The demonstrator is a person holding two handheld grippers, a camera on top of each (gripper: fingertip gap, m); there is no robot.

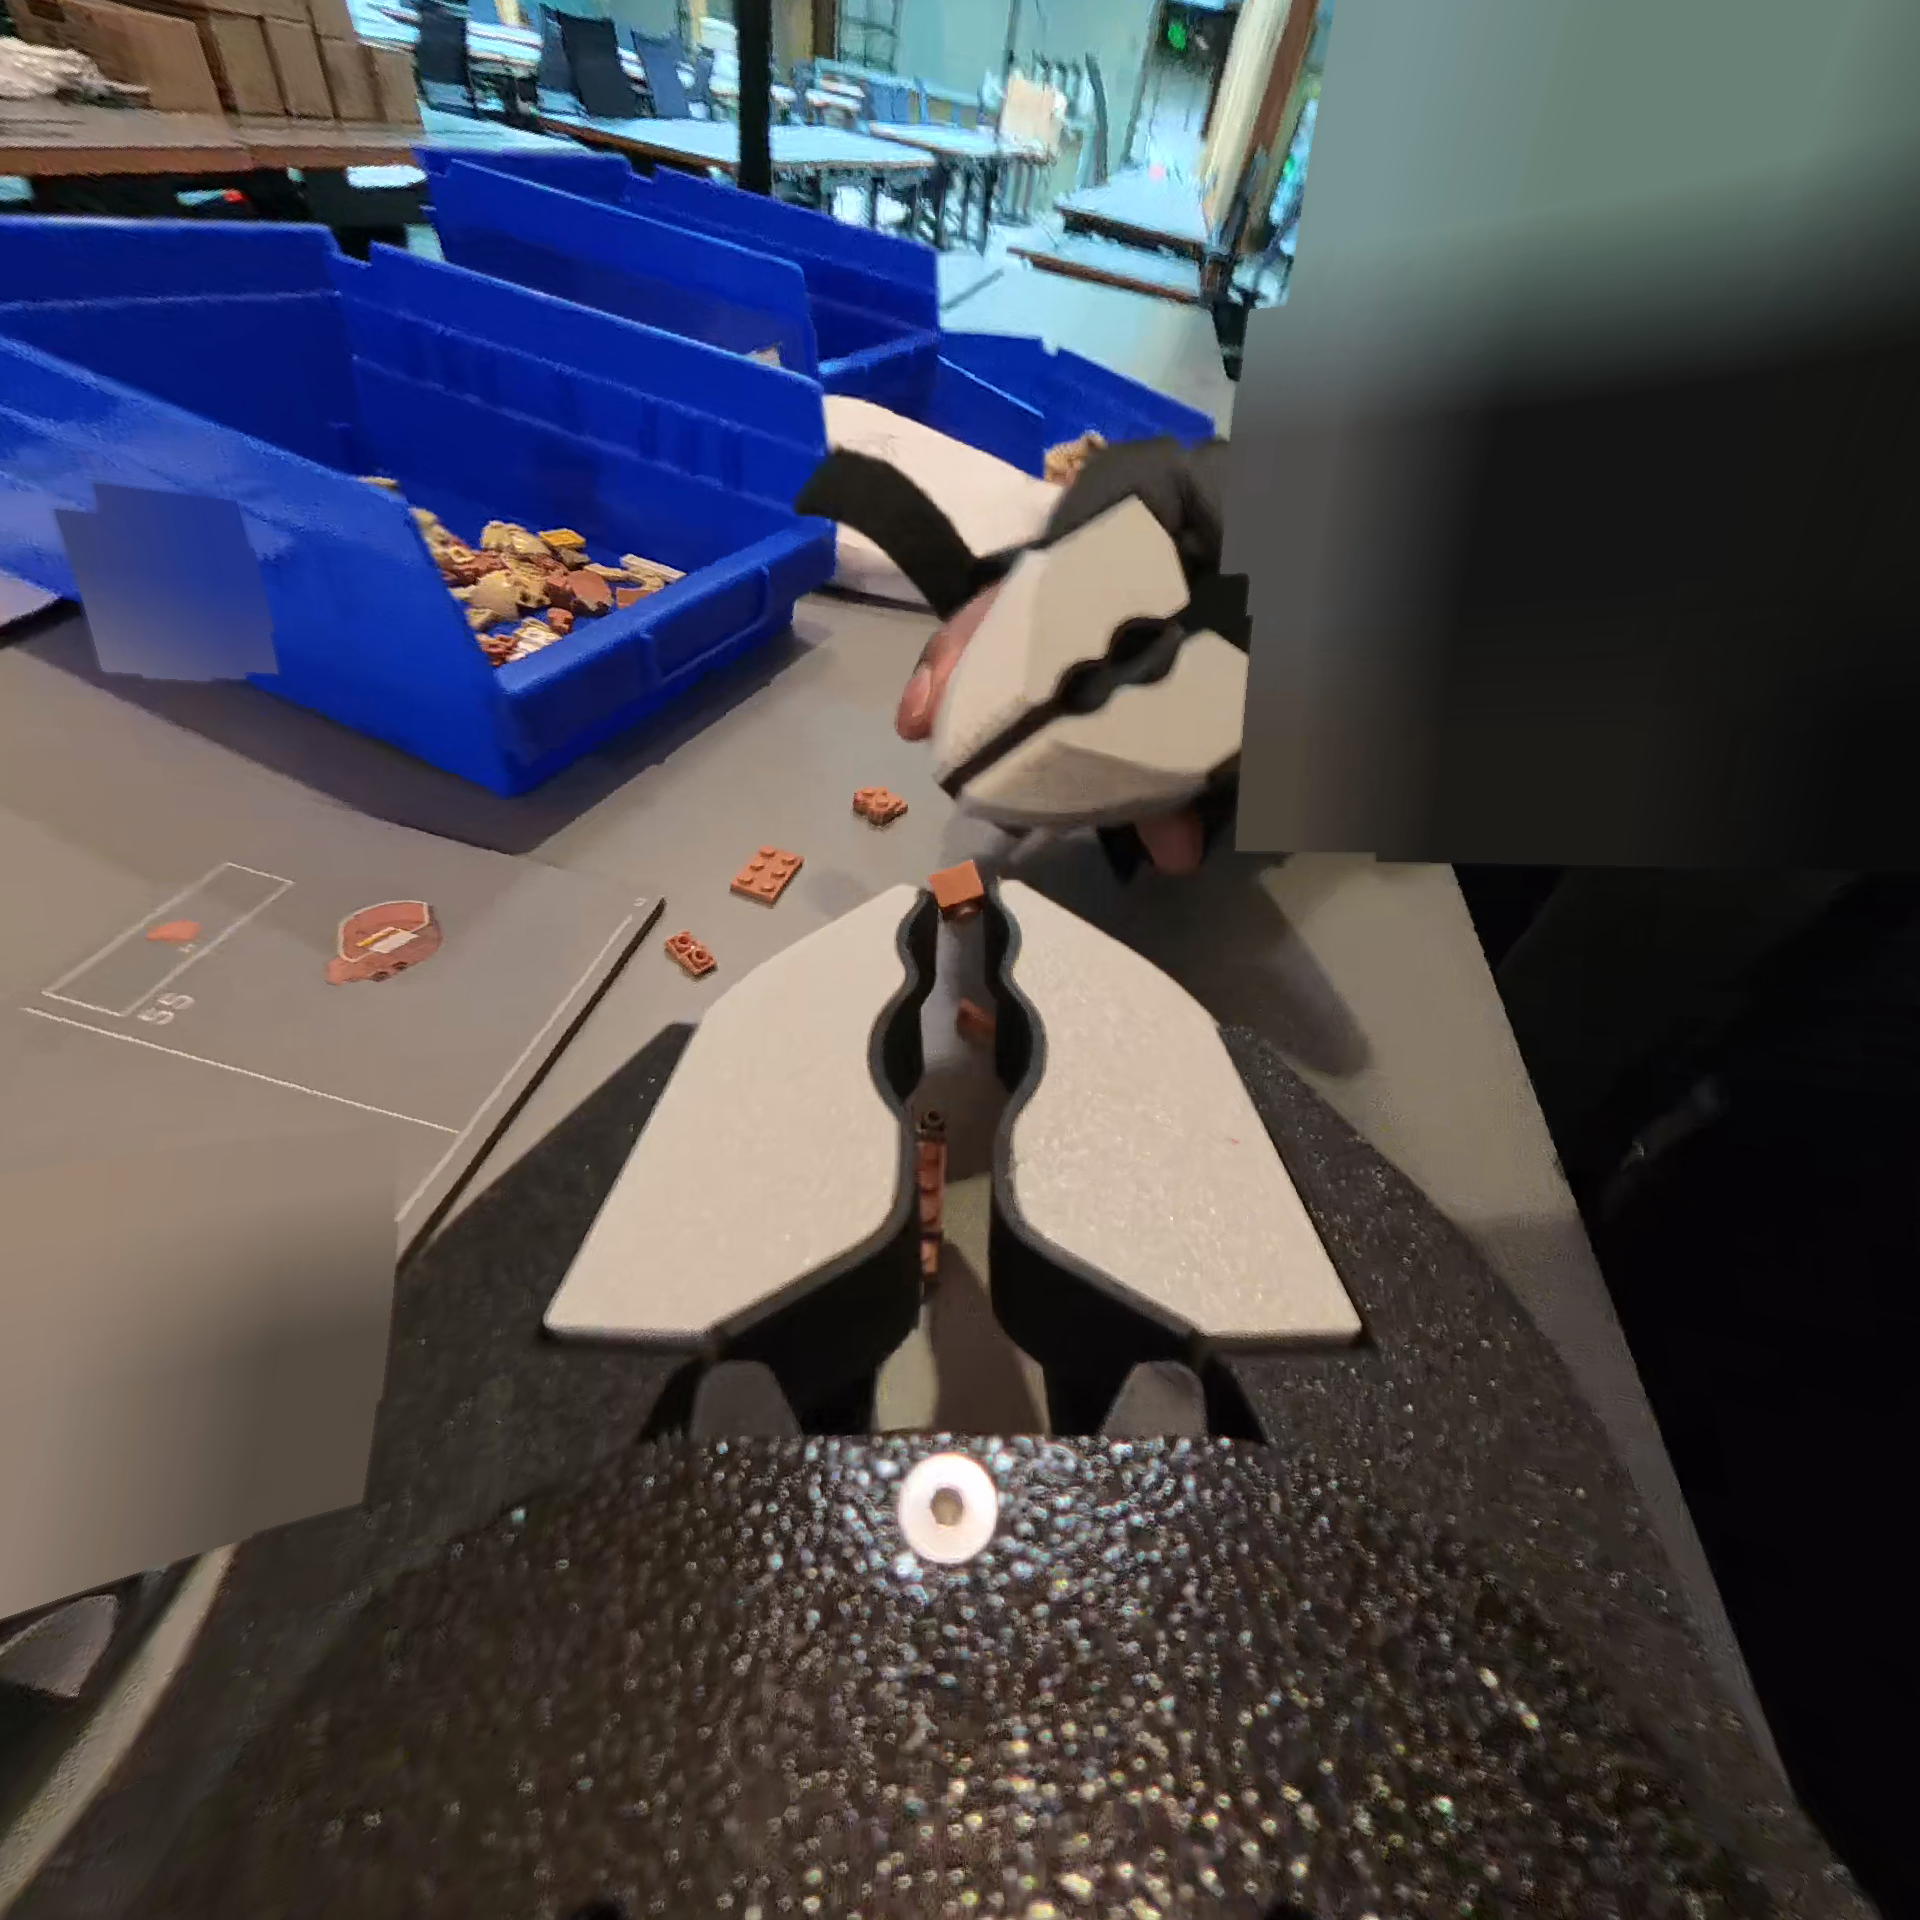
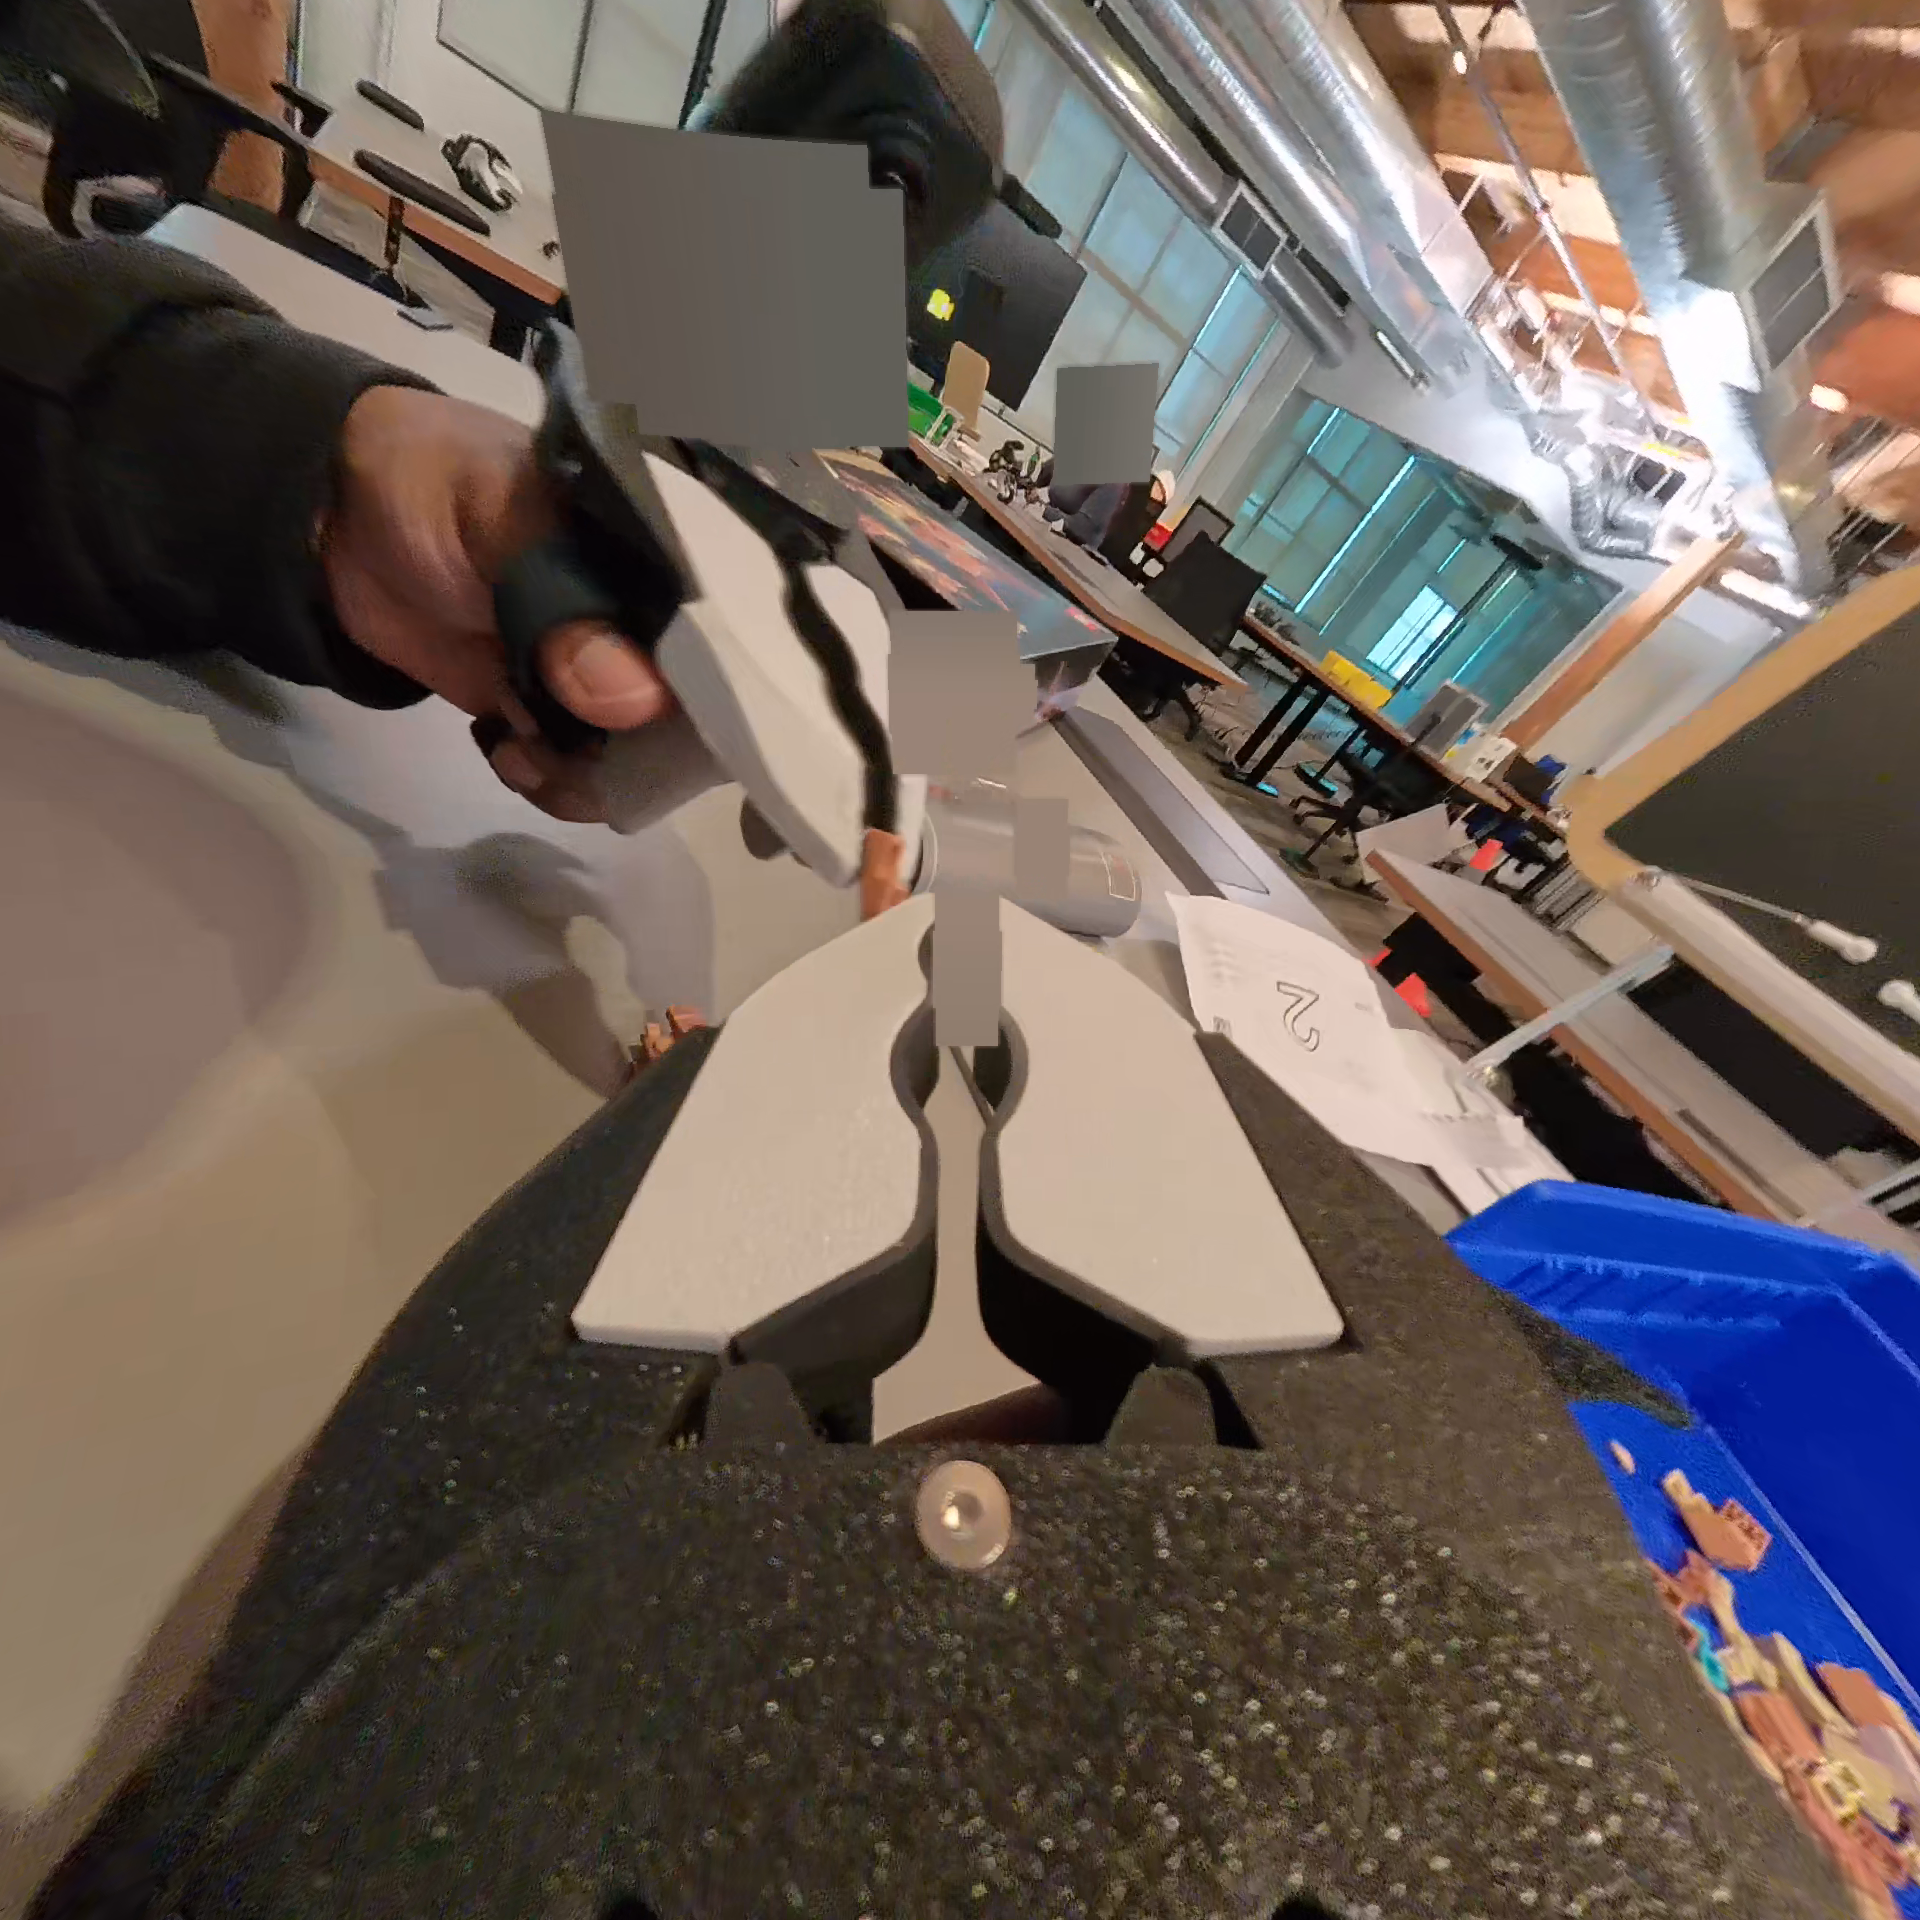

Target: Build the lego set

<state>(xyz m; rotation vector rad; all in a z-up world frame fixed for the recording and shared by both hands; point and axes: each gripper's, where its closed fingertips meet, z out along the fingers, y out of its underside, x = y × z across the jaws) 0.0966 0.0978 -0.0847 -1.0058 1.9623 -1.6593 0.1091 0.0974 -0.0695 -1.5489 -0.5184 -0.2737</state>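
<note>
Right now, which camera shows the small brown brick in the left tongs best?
The left wrist view: the brick sits in plain sight between the left tongs' tips. The right wrist view shows only a brown sliver at those tongs' tip, partly hidden by a blur patch.

We see a small brown brick [image 1: 957, 891] pinched at the left gripper's [image 1: 961, 902] tips, above the grey table [image 1: 644, 810].

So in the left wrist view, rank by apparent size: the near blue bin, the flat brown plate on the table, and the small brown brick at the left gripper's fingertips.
1. Near blue bin, far the largest.
2. Flat brown plate.
3. Small brown brick at the left gripper: looks slightly smaller than the plate, though close.
</note>
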